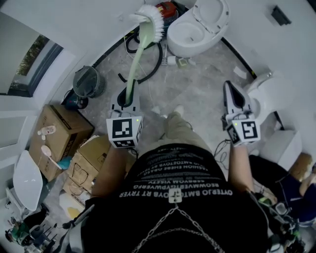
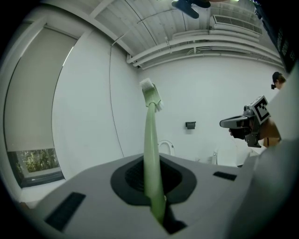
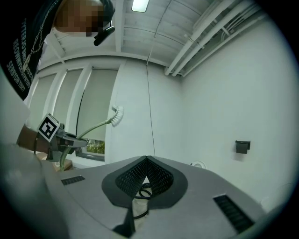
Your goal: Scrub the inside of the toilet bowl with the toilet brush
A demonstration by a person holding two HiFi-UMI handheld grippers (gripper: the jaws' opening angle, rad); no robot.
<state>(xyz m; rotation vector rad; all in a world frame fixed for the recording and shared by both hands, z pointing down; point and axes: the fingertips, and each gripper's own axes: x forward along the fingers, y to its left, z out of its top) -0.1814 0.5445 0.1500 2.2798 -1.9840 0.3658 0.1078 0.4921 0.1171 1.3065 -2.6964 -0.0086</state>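
Observation:
In the head view my left gripper point(image 1: 126, 97) is shut on the pale green handle of the toilet brush point(image 1: 138, 54). The handle points up and away, and its white bristle head point(image 1: 151, 21) hangs in the air just left of the white toilet bowl point(image 1: 190, 33), not in it. The toilet's lid point(image 1: 213, 12) stands open. In the left gripper view the brush handle point(image 2: 152, 158) rises from between the jaws to the bristle head point(image 2: 150, 94). My right gripper point(image 1: 229, 89) is shut with nothing in it, off to the right; its jaws meet at the tip point(image 3: 145, 159).
A black hose point(image 1: 150, 62) loops on the grey floor in front of the toilet. A round fan point(image 1: 89, 81) and cardboard boxes point(image 1: 59, 131) stand at the left. More white fixtures point(image 1: 274, 96) sit at the right. The person's shoes point(image 1: 173, 111) are between the grippers.

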